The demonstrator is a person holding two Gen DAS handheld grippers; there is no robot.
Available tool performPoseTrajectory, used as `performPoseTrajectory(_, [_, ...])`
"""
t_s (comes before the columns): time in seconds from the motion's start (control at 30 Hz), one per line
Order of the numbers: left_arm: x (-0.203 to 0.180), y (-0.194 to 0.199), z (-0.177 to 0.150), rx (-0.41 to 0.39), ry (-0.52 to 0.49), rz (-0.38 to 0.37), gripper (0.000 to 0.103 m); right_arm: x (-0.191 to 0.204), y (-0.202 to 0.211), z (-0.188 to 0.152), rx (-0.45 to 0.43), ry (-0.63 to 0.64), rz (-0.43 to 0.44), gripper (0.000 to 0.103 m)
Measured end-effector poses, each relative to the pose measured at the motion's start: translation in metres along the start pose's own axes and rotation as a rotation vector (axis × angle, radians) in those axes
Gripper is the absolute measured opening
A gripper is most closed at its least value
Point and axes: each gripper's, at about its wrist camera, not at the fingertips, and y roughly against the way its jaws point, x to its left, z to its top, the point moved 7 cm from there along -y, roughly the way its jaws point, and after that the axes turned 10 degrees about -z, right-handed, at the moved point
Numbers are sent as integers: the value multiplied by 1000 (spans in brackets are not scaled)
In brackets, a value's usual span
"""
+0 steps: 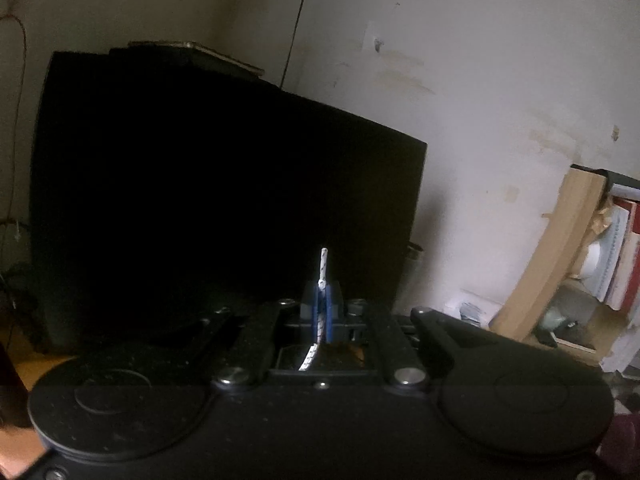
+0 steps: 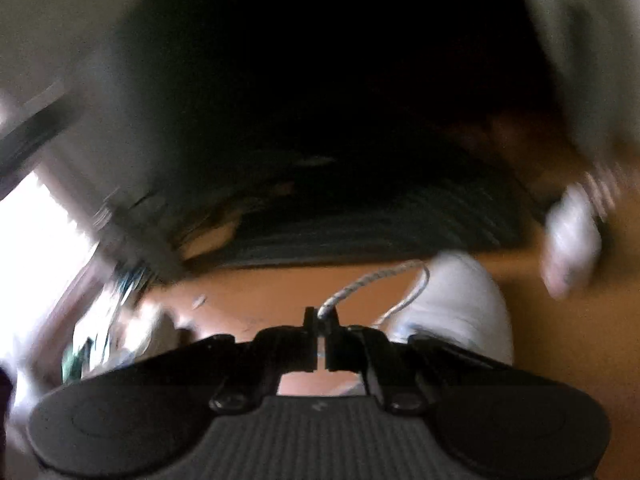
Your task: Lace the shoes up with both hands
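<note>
Nearest the left wrist camera, the left gripper is fully closed, its blue pads clamped on a white speckled lace. One short stiff end of the lace stands upright above the fingertips; the rest runs back between the pads and curves down toward the camera. Behind the gripper, on the left and centre of this view, stands a large black box, with a thin dark cable hanging down the pale wall above it. To the right, against the wall, an open cardboard box holds papers and books.

Nearest the right wrist camera, the right gripper has its jaws closed, pinching a second stretch of lace at the fingertips. This view is heavily blurred. On the left lies bright, smeared clutter that cannot be identified. From the fingertips the lace arches up and to the right, then loops down to a white shoe lying on the orange-brown table, just beside and partly behind the gripper's right finger. A dark ribbed mat lies beyond the gripper. Farther right, a second white object rests apart from the shoe; blur hides what it is.
</note>
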Motion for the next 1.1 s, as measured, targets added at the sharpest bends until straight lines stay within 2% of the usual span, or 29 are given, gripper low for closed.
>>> performPoseTrajectory(0.07, [-3,-4,5,-1,-13,-11,0,51,-13,-18,54,256,44,3])
performPoseTrajectory(0.1, [-6,-8,6,3,-21,-23,0,75,-20,-27,81,384,67,7])
performPoseTrajectory(0.13, [-10,-12,6,10,-28,-35,0,82,-26,-33,100,435,57,9])
performPoseTrajectory(0.17, [-14,-17,4,19,-32,-48,0,84,-43,-43,130,481,-33,9])
performPoseTrajectory(0.23, [-26,-27,-5,53,-42,-91,0,72,-51,-45,151,378,-84,13])
performPoseTrajectory(0.3, [-39,-39,-22,103,-48,-137,0,59,-27,-44,116,304,-46,15])
performPoseTrajectory(0.33, [-45,-45,-30,126,-51,-155,0,53,-13,-42,94,270,-23,20])
performPoseTrajectory(0.4, [-55,-55,-46,169,-69,-184,0,28,23,-46,42,238,-85,24])
performPoseTrajectory(0.47, [-66,-65,-60,201,-108,-201,0,4,39,-50,23,181,-152,24])
performPoseTrajectory(0.6, [-85,-87,-79,202,-229,-178,0,-41,41,-61,43,112,-332,26])
performPoseTrajectory(0.63, [-88,-89,-79,195,-260,-170,0,-46,38,-63,50,114,-362,33])
performPoseTrajectory(0.7, [-99,-98,-82,189,-364,-173,0,-53,32,-65,56,121,-403,37])
performPoseTrajectory(0.8, [-108,-111,-102,239,-429,-215,0,-61,21,-68,64,76,-383,31])
performPoseTrajectory(0.9, [-116,-133,-154,381,-565,-255,0,-66,20,-71,66,51,-354,19])
performPoseTrajectory(1.0, [-119,-143,-192,499,-652,-281,0,-68,24,-75,60,41,-326,17])
performPoseTrajectory(1.1, [-121,-148,-214,595,-717,-283,0,-72,30,-78,49,27,-297,16])
